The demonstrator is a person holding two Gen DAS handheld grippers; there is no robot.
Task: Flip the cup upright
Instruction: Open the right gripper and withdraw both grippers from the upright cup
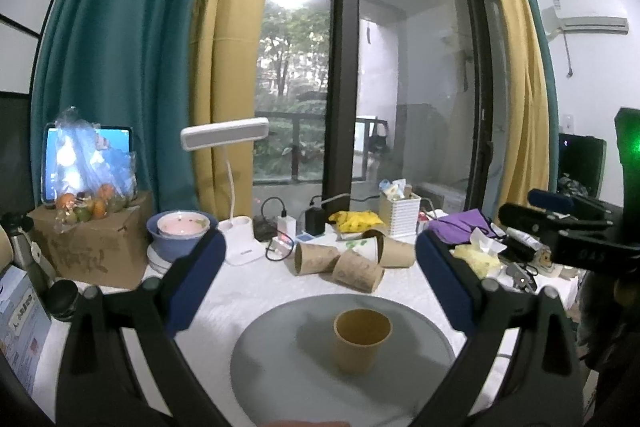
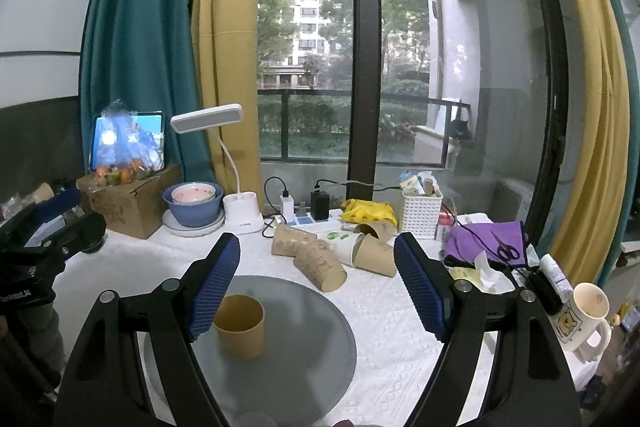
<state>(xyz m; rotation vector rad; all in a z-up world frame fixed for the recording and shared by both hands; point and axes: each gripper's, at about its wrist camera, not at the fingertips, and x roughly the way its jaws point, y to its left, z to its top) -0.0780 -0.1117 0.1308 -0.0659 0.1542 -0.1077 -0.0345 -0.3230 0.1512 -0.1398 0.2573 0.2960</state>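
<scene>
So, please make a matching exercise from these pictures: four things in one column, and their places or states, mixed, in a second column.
Things:
1. brown paper cup
2. pile of paper cups
3. purple cloth
4. bear mug

Places or states:
A. lying on their sides on the tablecloth
B. standing upright on the grey tray
C. at the table's right edge, upright
D. under the black scissors

Pairs: 1-B, 2-A, 3-D, 4-C
</scene>
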